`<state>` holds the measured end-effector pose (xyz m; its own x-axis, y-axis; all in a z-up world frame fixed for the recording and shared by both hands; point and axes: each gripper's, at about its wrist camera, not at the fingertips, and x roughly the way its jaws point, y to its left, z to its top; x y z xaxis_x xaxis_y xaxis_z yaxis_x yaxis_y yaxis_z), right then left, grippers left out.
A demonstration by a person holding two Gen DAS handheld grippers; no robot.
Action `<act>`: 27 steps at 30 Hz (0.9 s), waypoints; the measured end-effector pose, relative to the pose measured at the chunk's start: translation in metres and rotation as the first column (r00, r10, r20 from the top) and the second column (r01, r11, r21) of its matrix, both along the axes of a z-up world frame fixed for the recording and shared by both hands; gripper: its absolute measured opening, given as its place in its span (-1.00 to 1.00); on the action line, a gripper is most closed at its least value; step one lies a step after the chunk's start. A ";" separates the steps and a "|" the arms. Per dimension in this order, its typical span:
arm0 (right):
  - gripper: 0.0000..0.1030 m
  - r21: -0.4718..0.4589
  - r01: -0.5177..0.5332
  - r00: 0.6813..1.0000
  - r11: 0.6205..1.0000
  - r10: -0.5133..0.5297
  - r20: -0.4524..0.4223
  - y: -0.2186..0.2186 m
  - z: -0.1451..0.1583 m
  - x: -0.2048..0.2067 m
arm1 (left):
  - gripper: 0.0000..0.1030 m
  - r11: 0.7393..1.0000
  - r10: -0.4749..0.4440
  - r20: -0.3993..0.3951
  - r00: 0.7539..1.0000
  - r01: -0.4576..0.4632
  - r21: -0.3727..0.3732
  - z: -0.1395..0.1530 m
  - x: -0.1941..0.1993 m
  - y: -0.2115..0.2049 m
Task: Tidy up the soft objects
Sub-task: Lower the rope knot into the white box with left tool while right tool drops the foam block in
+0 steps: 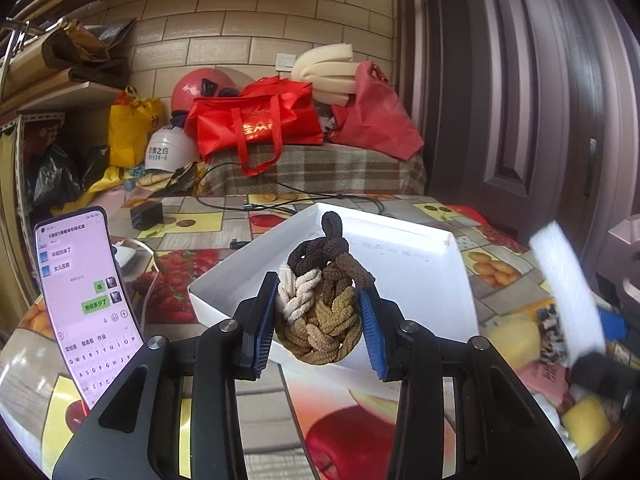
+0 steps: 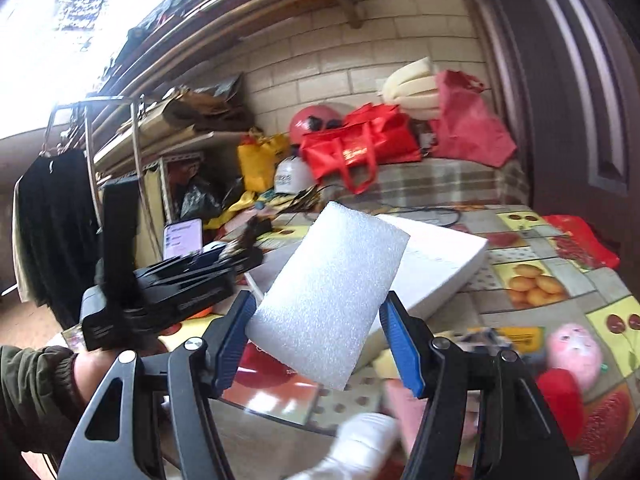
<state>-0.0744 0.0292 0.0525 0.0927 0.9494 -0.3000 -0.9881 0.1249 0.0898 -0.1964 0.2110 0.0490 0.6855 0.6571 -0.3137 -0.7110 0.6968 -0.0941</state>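
My left gripper [image 1: 318, 312] is shut on a bundle of hair ties [image 1: 320, 300] in brown, tan and cream, held over the near edge of a white open box [image 1: 420, 272]. My right gripper [image 2: 320, 332] is shut on a white foam block [image 2: 330, 292] and holds it in the air above the table, near the box [image 2: 444, 264]. The foam block also shows blurred at the right of the left wrist view [image 1: 568, 284]. The left gripper's body shows at the left of the right wrist view [image 2: 168, 292].
A phone [image 1: 86, 300] stands lit at the left. Yellow sponges [image 1: 516, 340], a pink soft toy [image 2: 574, 354] and other soft things lie at the table's right. A charger [image 1: 146, 216] and cable lie behind the box. Red bags [image 1: 256, 124] sit behind.
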 end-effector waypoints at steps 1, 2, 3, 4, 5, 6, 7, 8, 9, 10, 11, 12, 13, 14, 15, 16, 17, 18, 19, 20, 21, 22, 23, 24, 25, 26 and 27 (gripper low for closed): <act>0.24 -0.011 -0.004 1.000 1.000 0.004 0.002 0.004 -0.001 -0.004 | -0.26 1.000 0.007 0.003 1.000 -0.007 0.001 0.000 0.001 0.002; 0.24 -0.020 -0.010 1.000 1.000 0.009 -0.005 0.009 -0.002 -0.006 | -0.26 1.000 0.020 0.007 1.000 -0.020 0.002 0.000 0.001 0.004; 0.24 -0.027 -0.015 1.000 1.000 0.015 -0.014 0.012 -0.004 -0.009 | -0.26 0.999 0.034 0.012 0.999 -0.034 0.001 0.000 0.001 0.008; 0.24 -0.036 -0.022 0.999 0.999 0.021 -0.025 0.018 -0.005 -0.012 | -0.26 0.999 0.044 0.016 0.999 -0.044 -0.003 0.000 0.001 0.011; 0.24 -0.042 -0.027 0.999 0.999 0.026 -0.036 0.023 -0.007 -0.014 | -0.26 0.998 0.056 0.022 0.998 -0.056 -0.014 0.000 0.000 0.015; 0.24 -0.042 -0.033 0.998 0.999 0.031 -0.048 0.026 -0.007 -0.016 | -0.26 0.997 0.067 0.030 0.997 -0.066 -0.031 -0.001 -0.002 0.019; 0.24 -0.042 -0.038 0.998 0.998 0.036 -0.059 0.031 -0.008 -0.018 | -0.26 0.997 0.072 0.035 0.997 -0.071 -0.044 -0.001 -0.002 0.022; 0.24 -0.040 -0.043 0.997 0.998 0.041 -0.065 0.033 -0.008 -0.020 | -0.26 0.995 0.080 0.044 0.996 -0.078 -0.060 -0.002 -0.004 0.025; 0.23 -0.041 -0.051 0.996 0.998 0.048 -0.075 0.037 -0.010 -0.021 | -0.26 0.994 0.089 0.056 0.994 -0.085 -0.074 -0.002 -0.007 0.028; 0.23 -0.042 -0.054 0.995 0.998 0.050 -0.086 0.039 -0.011 -0.022 | -0.26 0.991 0.099 0.071 0.993 -0.092 -0.093 -0.003 -0.011 0.032; 0.23 -0.044 -0.059 0.994 0.997 0.054 -0.097 0.043 -0.012 -0.021 | -0.26 0.990 0.102 0.076 0.992 -0.094 -0.104 -0.003 -0.012 0.034; 0.23 -0.045 -0.055 0.994 0.997 0.050 -0.101 0.046 -0.012 -0.019 | -0.26 0.988 0.108 0.079 0.991 -0.099 -0.117 -0.004 -0.014 0.036; 0.23 -0.044 -0.051 0.994 0.998 0.046 -0.101 0.048 -0.012 -0.019 | -0.26 0.986 0.115 0.079 0.990 -0.104 -0.128 -0.005 -0.014 0.039; 0.23 -0.039 -0.041 0.994 0.998 0.037 -0.101 0.049 -0.012 -0.017 | -0.26 0.985 0.116 0.079 0.990 -0.105 -0.137 -0.005 -0.014 0.041; 0.23 -0.033 -0.029 0.995 0.999 0.026 -0.096 0.049 -0.011 -0.014 | -0.26 0.985 0.118 0.079 0.990 -0.107 -0.139 -0.005 -0.013 0.041; 0.23 -0.021 -0.003 0.997 1.000 0.002 -0.077 0.048 -0.010 -0.010 | -0.26 0.984 0.121 0.077 0.990 -0.110 -0.138 -0.005 -0.012 0.041; 0.24 -0.010 0.019 0.998 1.000 -0.019 -0.060 0.048 -0.009 -0.008 | -0.26 0.985 0.121 0.073 0.990 -0.110 -0.136 -0.005 -0.010 0.041; 0.24 0.003 0.043 0.998 0.999 -0.042 -0.046 0.047 -0.007 -0.003 | -0.26 0.985 0.119 0.066 0.991 -0.109 -0.134 -0.005 -0.006 0.042; 0.24 0.018 0.075 0.997 0.997 -0.074 -0.029 0.045 -0.005 0.003 | -0.26 0.986 0.115 0.059 0.992 -0.107 -0.131 -0.005 -0.002 0.043; 0.24 0.025 0.096 0.995 0.995 -0.096 -0.024 0.046 -0.004 0.008 | -0.26 0.986 0.110 0.050 0.993 -0.103 -0.128 -0.005 0.003 0.044; 0.24 0.029 0.113 0.993 0.993 -0.113 -0.025 0.046 -0.003 0.014 | -0.26 0.987 0.105 0.038 0.994 -0.099 -0.126 -0.005 0.009 0.046; 0.24 0.029 0.140 0.990 0.990 -0.139 -0.030 0.049 -0.002 0.023 | -0.26 0.987 0.102 0.031 0.994 -0.097 -0.125 -0.005 0.013 0.047; 0.24 0.026 0.155 0.987 0.988 -0.154 -0.035 0.051 -0.002 0.028 | -0.26 0.988 0.093 0.011 0.996 -0.091 -0.126 -0.006 0.023 0.050; 0.24 0.021 0.169 0.985 0.985 -0.168 -0.038 0.055 -0.002 0.033 | -0.26 0.988 0.088 -0.002 0.996 -0.087 -0.127 -0.007 0.028 0.052; 0.24 0.013 0.186 0.982 0.982 -0.185 -0.041 0.059 -0.003 0.039 | -0.26 0.988 0.079 -0.028 0.996 -0.082 -0.130 -0.008 0.039 0.054; 0.24 0.006 0.192 0.980 0.981 -0.192 -0.045 0.062 -0.005 0.042 | -0.25 0.988 0.075 -0.047 0.996 -0.080 -0.130 -0.008 0.046 0.056; 0.24 -0.011 0.200 0.978 0.980 -0.201 -0.053 0.066 -0.007 0.047 | -0.25 0.989 0.067 -0.083 0.994 -0.078 -0.129 -0.010 0.056 0.058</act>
